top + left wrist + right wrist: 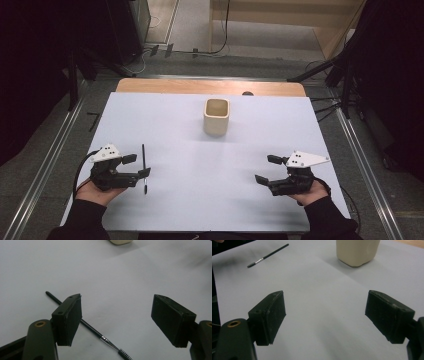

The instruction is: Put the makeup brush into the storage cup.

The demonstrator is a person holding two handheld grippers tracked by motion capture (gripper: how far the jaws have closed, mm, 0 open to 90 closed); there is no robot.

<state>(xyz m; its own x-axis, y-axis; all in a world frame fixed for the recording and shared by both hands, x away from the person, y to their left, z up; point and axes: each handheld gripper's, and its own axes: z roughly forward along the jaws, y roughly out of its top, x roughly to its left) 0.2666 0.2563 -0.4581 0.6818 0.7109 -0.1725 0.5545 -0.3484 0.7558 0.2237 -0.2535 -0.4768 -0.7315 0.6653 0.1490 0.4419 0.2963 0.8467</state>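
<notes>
Your left hand-held gripper [139, 166]: jaws wide, empty, beside brush [144, 167], placed for pickup; right hand-held gripper [265, 169]: wide, empty; cup [216, 117] beyond.

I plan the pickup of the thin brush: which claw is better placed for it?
Left. The left claw is open right beside the brush; the right claw is open far across the table.
</notes>
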